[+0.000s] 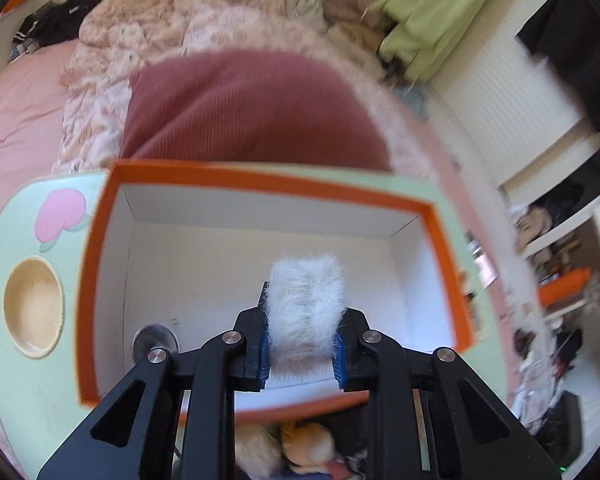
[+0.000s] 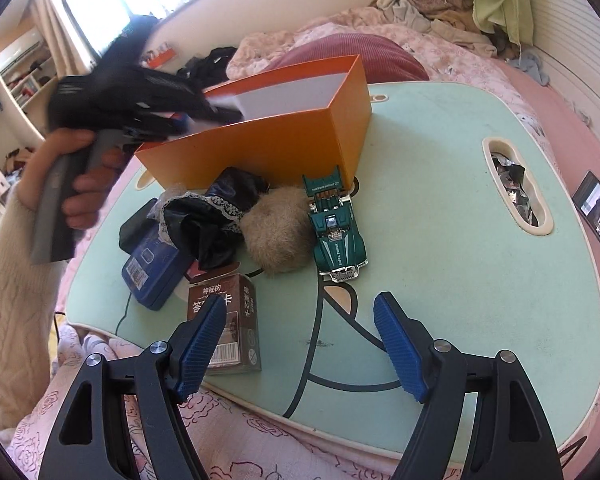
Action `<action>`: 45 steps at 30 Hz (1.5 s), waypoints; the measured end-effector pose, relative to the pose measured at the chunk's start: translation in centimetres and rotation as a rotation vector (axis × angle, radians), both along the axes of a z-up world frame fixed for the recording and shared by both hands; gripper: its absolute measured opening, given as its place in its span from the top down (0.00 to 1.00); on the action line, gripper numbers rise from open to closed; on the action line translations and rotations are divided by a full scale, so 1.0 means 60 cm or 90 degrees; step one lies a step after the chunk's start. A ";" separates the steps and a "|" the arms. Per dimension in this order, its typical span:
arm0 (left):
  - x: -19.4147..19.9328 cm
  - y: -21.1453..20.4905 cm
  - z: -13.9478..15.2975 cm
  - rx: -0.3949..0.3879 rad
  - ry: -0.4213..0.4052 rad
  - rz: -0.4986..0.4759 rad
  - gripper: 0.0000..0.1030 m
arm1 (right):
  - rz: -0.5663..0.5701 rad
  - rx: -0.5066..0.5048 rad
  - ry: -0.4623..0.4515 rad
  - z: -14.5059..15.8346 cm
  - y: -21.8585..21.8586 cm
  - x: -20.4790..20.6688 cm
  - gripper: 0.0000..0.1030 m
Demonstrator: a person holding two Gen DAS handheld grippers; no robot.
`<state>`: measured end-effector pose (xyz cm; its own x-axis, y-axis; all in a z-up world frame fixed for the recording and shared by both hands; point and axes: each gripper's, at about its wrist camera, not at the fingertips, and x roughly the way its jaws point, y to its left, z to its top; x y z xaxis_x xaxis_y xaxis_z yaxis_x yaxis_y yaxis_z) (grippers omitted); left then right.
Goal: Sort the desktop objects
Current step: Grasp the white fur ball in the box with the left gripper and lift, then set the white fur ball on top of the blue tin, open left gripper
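The left tool (image 1: 302, 354) grips a white fluffy ball (image 1: 306, 312) above the orange box (image 1: 260, 184); lower it inside, then release gently. The right tool (image 2: 300, 344) waits wide open, empty.

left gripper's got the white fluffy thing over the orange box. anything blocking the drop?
Nothing visible blocks it. The left gripper holds the white fluffy piece above the open orange box, whose white floor below looks bare. Only a small metal disc lies inside, off to the left.

Bare mat (image 2: 440, 280) right of toy car (image 2: 336, 232)
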<state>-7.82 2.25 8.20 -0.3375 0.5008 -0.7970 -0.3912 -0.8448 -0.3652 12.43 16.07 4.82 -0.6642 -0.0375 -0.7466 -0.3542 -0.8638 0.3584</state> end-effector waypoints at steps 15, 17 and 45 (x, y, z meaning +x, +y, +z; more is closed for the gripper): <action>0.178 -0.077 0.037 0.085 0.066 -0.055 0.73 | -0.001 0.002 -0.002 0.000 -0.002 -0.003 0.25; 0.179 -0.067 0.001 0.047 0.058 -0.046 0.61 | -0.001 0.003 -0.002 0.000 -0.003 -0.003 0.25; 0.291 -0.089 -0.108 -0.194 0.157 -0.023 0.27 | -0.048 0.077 -0.077 0.028 0.098 -0.154 0.31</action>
<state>9.66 -3.09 1.71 -0.5243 0.2693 -0.8078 -0.4673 -0.8841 0.0086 3.21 21.96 6.51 -0.5664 0.1043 -0.8175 -0.4544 -0.8671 0.2042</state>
